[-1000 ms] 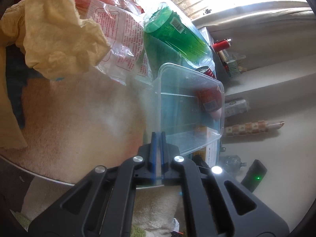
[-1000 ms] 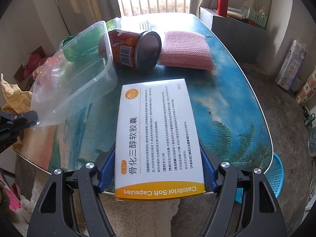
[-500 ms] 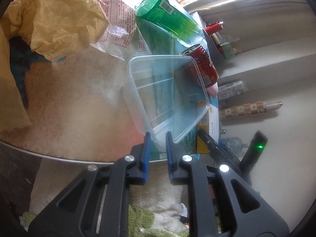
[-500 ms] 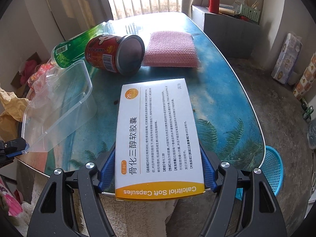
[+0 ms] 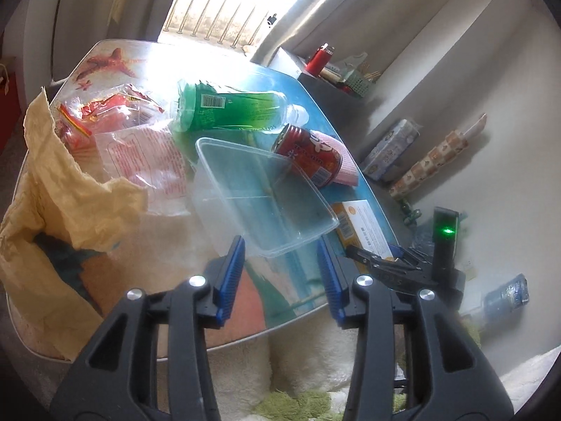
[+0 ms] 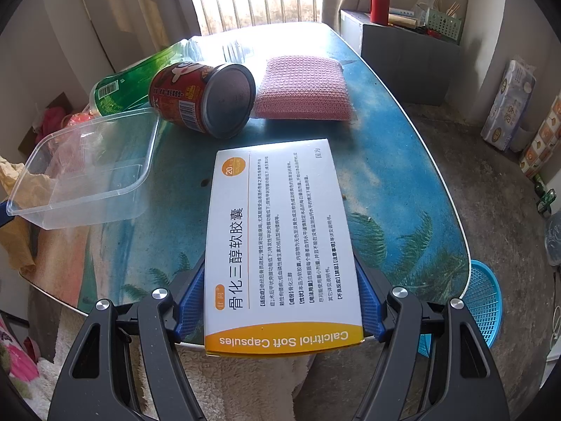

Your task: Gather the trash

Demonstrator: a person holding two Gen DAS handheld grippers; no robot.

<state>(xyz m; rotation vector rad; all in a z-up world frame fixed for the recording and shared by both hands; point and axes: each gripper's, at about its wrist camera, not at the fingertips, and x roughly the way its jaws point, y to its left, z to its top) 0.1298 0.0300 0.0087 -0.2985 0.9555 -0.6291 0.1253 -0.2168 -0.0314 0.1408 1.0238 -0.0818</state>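
A clear plastic container [image 5: 259, 193] lies on the table [image 6: 385, 175], also seen in the right wrist view [image 6: 87, 172]. My left gripper [image 5: 280, 249] hovers just behind its near corner. Its jaws are opening, and the blue pads stand apart from the corner without pressing it. My right gripper [image 6: 280, 298] is shut on a white and orange capsule box [image 6: 280, 231] at the table's near edge. A red can [image 6: 200, 98] and a green bottle [image 5: 228, 112] lie on their sides beyond the container.
A crumpled yellow paper bag [image 5: 52, 193] stands at the table's left end, with clear and red wrappers [image 5: 140, 154] beside it. A pink sponge [image 6: 301, 87] lies behind the box. A blue mesh basket [image 6: 484, 298] sits on the floor at the right.
The left gripper opened and let go of the clear container, which dropped from tilted to lying flat on the table. That gripper also rose and rolled. The right gripper and box stayed put.
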